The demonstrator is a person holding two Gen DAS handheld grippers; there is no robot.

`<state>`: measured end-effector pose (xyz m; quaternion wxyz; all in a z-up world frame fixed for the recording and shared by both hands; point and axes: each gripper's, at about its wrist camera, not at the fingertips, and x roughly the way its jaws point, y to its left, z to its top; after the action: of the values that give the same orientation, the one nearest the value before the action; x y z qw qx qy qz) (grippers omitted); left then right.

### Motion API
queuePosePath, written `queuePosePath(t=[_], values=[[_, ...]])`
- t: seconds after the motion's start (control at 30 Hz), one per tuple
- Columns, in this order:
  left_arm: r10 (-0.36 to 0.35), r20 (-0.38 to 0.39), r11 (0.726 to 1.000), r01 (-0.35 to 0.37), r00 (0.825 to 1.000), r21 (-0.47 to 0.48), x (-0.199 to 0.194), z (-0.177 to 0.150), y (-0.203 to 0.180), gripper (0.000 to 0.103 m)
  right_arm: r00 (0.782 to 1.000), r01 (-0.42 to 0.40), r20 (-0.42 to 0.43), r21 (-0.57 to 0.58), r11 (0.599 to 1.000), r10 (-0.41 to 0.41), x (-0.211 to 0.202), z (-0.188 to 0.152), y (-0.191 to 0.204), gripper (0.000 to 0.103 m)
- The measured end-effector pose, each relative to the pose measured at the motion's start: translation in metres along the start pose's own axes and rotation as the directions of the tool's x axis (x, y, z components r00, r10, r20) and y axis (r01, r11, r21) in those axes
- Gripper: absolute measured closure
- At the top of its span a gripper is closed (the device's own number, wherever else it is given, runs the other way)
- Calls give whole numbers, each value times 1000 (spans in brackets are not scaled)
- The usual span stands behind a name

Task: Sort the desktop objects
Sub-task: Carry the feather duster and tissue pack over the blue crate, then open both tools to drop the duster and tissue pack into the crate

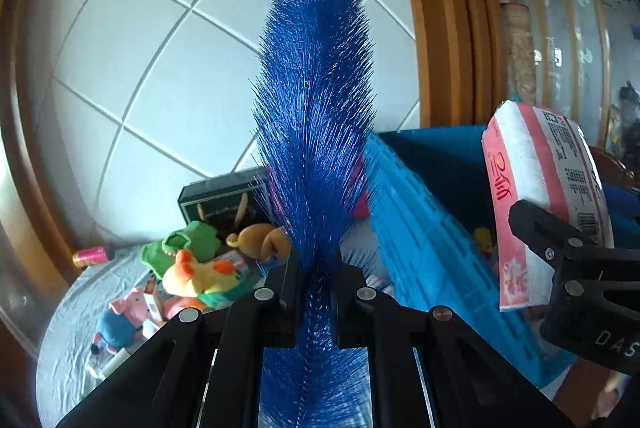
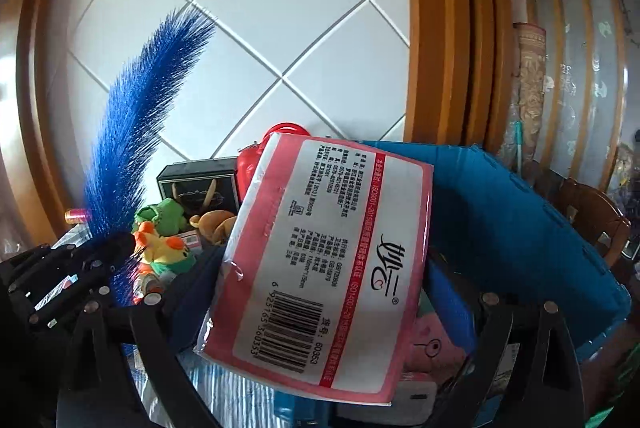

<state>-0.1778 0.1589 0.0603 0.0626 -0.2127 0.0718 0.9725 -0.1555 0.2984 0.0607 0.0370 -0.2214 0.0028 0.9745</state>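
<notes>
Two loads are up at once. Your left tongs (image 1: pixel 312 284) are clamped tight on the blue bristle brush (image 1: pixel 316 99), which stands up in front of the tiled wall (image 1: pixel 160 47). Your right tongs (image 2: pixel 320 308) grip the pink tissue pack (image 2: pixel 332 256), held over the blue crate (image 2: pixel 520 211). The brush looks light and springy, so hold it low on the stiff core, not on the bristles. The pack looks soft, with slick wrap, so a grip across its middle seems safest. Plush toys (image 1: pixel 200 268) crowd the bench's far edge, beside the crate.
</notes>
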Motion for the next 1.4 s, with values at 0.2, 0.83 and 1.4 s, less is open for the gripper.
queuePosePath(t=[0.2, 0.83, 1.4], values=[[-44, 71, 998, 41, 997, 41, -7, 34, -64, 93, 996, 72, 55, 48, 996, -75, -21, 17, -70, 6], [-33, -60, 988, 42, 998, 148, 34, 72, -256, 90, 994, 108, -29, 77, 991, -106, -6, 16, -254, 6], [-19, -193, 991, 44, 981, 125, 80, 59, -269, 46, 979, 119, -179, 84, 989, -102, 52, -7, -279, 6]])
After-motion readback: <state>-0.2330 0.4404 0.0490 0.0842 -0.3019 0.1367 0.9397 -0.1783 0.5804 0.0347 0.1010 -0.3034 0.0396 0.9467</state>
